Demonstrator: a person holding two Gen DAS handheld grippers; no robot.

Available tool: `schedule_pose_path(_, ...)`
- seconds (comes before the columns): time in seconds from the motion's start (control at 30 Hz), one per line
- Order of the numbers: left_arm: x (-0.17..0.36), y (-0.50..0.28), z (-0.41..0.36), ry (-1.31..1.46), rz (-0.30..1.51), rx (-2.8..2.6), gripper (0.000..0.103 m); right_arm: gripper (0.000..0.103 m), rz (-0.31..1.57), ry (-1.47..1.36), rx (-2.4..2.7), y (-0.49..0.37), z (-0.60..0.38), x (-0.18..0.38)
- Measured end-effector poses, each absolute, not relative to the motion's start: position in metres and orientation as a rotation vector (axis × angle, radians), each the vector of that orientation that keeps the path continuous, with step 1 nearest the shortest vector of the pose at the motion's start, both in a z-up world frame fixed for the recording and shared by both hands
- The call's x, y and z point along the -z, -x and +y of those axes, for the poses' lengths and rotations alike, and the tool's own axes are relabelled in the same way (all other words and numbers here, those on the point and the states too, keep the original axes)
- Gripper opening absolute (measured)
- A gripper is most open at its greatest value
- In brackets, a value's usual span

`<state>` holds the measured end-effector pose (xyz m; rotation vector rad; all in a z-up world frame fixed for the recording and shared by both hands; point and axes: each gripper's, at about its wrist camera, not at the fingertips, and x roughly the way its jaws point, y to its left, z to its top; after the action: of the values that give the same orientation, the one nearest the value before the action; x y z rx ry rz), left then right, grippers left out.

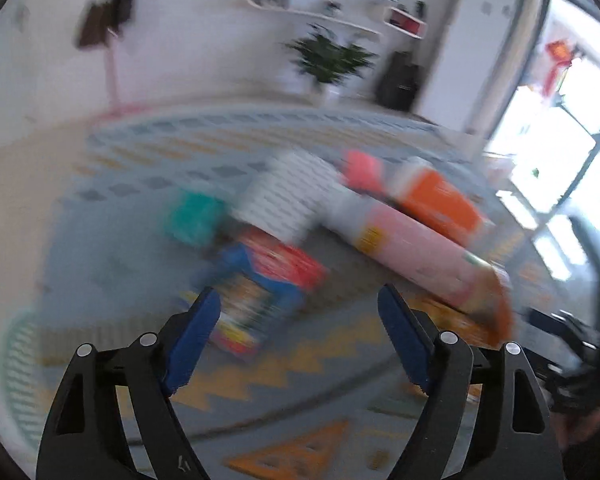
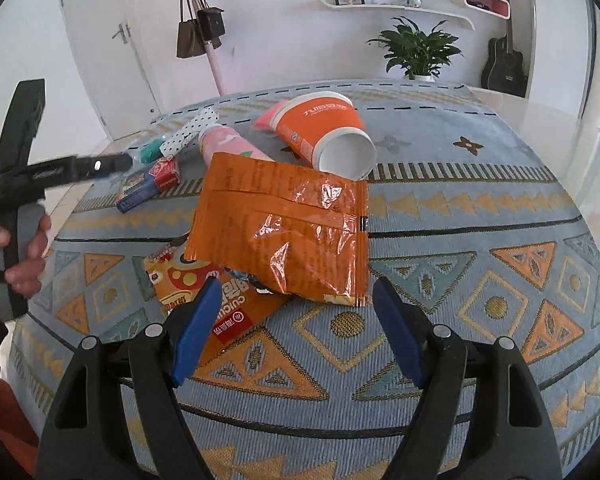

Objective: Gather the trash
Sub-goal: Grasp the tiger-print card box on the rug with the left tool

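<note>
Trash lies on a patterned tablecloth (image 2: 480, 184). A crinkled orange snack bag (image 2: 284, 232) rests on a yellow-orange wrapper (image 2: 188, 280), just beyond my right gripper (image 2: 296, 292), which is open and holds nothing. Behind them lie an orange paper cup (image 2: 324, 136) on its side, a pink cup (image 2: 228, 144), a blue-and-red box (image 2: 148, 184), a green item (image 2: 152, 152) and a polka-dot piece (image 2: 188, 132). The left wrist view is blurred. There my left gripper (image 1: 300, 296) is open, close over the blue-and-red box (image 1: 260, 280). A hand (image 2: 16, 248) holds that left gripper (image 2: 116, 164).
The near and right parts of the cloth (image 2: 480, 320) carry no litter. Beyond the table stand a potted plant (image 2: 418, 50), a guitar (image 2: 504, 60), wall shelves (image 2: 396, 6) and a pink coat stand with hanging bags (image 2: 198, 30). A bright window (image 1: 556, 128) is on the right.
</note>
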<state>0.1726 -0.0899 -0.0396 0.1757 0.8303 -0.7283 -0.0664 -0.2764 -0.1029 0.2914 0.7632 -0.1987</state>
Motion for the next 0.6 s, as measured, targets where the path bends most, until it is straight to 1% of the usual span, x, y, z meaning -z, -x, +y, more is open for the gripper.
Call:
schedule_pose_path(0.07, 0.041, -0.189, -0.091, -0.191, 0.821, 0.691, 0.087, 0.074, 0.774, -0.281, 0.199, 0.064, -0.275, 0.104)
schedule_pose_path(0.13, 0.049, -0.208, -0.095, -0.211, 0.860, 0.680, 0.087, 0.074, 0.777, -0.262, 0.199, 0.063, -0.271, 0.104)
schedule_pose_path(0.27, 0.073, -0.228, -0.108, -0.188, 0.998, 0.781, 0.087, 0.074, 0.772, -0.233, 0.214, 0.064, -0.267, 0.104)
schedule_pose_path(0.33, 0.075, -0.221, -0.111, -0.232, 0.972, 0.782, 0.087, 0.074, 0.774, -0.230, 0.213, 0.063, -0.267, 0.104)
schedule_pose_path(0.43, 0.072, -0.201, -0.116, -0.289, 1.006, 0.912, 0.088, 0.074, 0.769, -0.236, 0.216, 0.064, -0.268, 0.104)
schedule_pose_path(0.53, 0.070, -0.194, -0.122, -0.305, 0.994, 0.894, 0.088, 0.074, 0.768, -0.238, 0.217, 0.065, -0.268, 0.104)
schedule_pose_path(0.6, 0.076, -0.195, -0.128, -0.315, 1.001, 0.833, 0.085, 0.074, 0.768, -0.235, 0.215, 0.065, -0.267, 0.103)
